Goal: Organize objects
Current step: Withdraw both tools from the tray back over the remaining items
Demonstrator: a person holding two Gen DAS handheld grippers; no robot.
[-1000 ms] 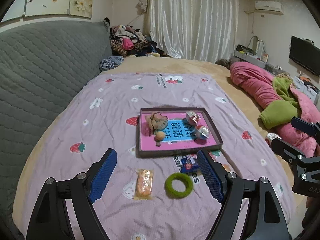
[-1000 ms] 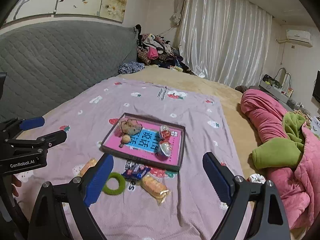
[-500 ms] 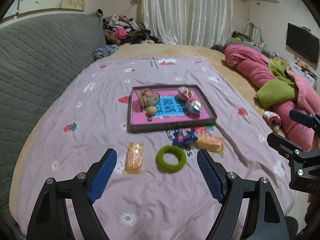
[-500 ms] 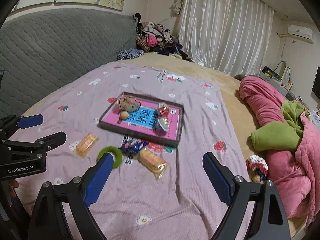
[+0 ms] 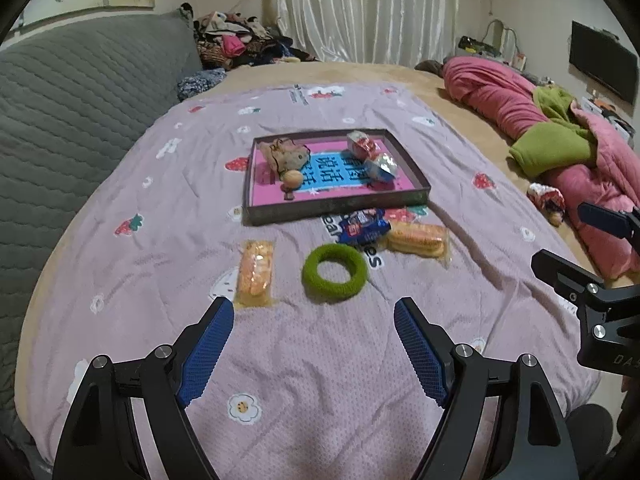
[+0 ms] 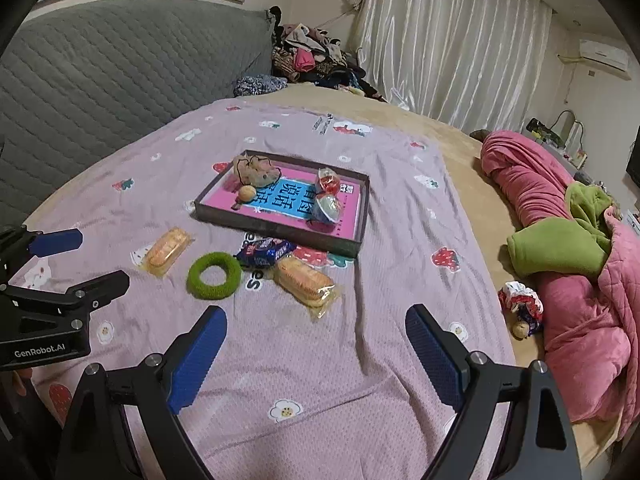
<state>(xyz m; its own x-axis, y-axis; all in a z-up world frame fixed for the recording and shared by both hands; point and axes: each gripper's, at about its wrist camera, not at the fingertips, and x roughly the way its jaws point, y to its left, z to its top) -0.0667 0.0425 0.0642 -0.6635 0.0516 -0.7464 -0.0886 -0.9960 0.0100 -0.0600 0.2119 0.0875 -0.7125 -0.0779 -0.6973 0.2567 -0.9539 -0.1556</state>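
In the left wrist view the left gripper (image 5: pixel 314 320) stands wide and empty; the green ring (image 5: pixel 334 273) lies flat just above its fingertips at frame centre, below the tray (image 5: pixel 336 204); the right gripper (image 6: pixel 316 328), also wide and empty, has the wrapped cake (image 6: pixel 306 282) nearest, lying diagonally.

We see a tray (image 5: pixel 256 220) mid-blanket (image 5: pixel 160 184) holding a pouch (image 5: pixel 286 154) and ball (image 5: pixel 293 178) left, wrapped snacks (image 5: pixel 372 158) right, before it a ring (image 5: pixel 334 268), cake packs (image 5: pixel 256 268) either side.
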